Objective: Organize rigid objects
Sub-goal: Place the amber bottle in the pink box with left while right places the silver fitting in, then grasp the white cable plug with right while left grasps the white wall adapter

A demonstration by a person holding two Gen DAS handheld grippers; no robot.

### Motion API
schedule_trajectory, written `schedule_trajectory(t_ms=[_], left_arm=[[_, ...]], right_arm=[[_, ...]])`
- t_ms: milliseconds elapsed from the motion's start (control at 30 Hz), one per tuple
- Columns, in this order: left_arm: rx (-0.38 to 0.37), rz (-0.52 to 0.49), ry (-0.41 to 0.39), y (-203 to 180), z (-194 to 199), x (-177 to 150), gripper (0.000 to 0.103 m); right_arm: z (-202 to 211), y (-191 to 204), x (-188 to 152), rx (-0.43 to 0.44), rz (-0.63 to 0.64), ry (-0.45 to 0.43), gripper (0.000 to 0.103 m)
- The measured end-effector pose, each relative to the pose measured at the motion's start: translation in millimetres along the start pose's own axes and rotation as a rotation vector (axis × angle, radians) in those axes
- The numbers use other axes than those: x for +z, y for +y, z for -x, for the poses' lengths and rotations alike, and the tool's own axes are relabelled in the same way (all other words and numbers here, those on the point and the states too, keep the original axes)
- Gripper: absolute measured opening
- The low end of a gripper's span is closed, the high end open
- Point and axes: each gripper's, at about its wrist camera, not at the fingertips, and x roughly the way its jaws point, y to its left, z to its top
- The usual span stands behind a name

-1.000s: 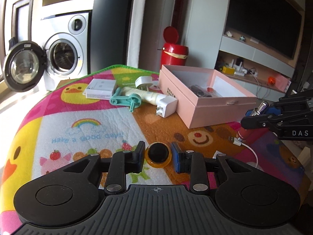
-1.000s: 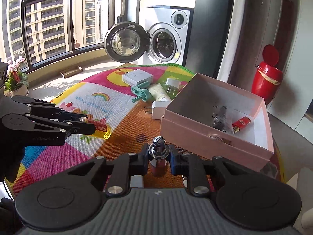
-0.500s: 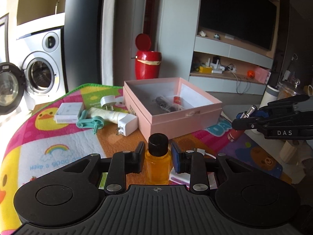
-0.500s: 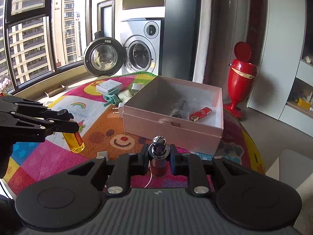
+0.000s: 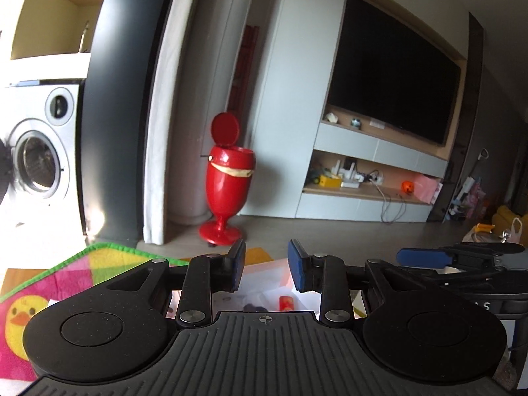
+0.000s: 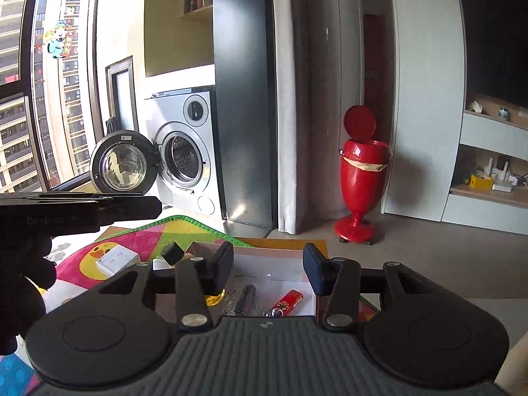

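Observation:
Both grippers hover over the pink box. My left gripper is open and empty; the box floor with a red lighter shows below it. My right gripper is open and empty. In the right wrist view the box holds a red lighter, a dark pen-like item, a silver-capped piece and the orange bottle with its black cap, partly hidden by my left finger. The other gripper appears at the left edge and at the right in the left wrist view.
A white box lies on the colourful play mat left of the pink box. Beyond the table stand a washing machine with its door open, a red bin and a TV wall unit.
Both grippers rose over the pink box and opened. The orange bottle left my left gripper and the silver-capped item left my right gripper; both now lie in the box.

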Motion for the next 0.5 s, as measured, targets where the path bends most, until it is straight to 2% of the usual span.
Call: schedule_trajectory(t_ms=[100, 267, 367, 500], left_arm=[[0.054, 0.051, 0.033, 23, 10, -25, 0.033], [0.127, 0.060, 0.167, 64, 14, -71, 0.032], [0.066, 0.032, 0.260, 78, 10, -89, 0.032], [0.034, -0.040, 0.284, 75, 2, -98, 0.032]], right_arm=[[6, 3, -40, -0.023, 0.059, 0.044, 0.074], [2, 22, -104, 0.022, 0.142, 0.200, 0.078], [-1, 36, -125, 0.083, 0.133, 0.264, 0.078], [1, 51, -133, 0.160, 0.098, 0.268, 0.078]])
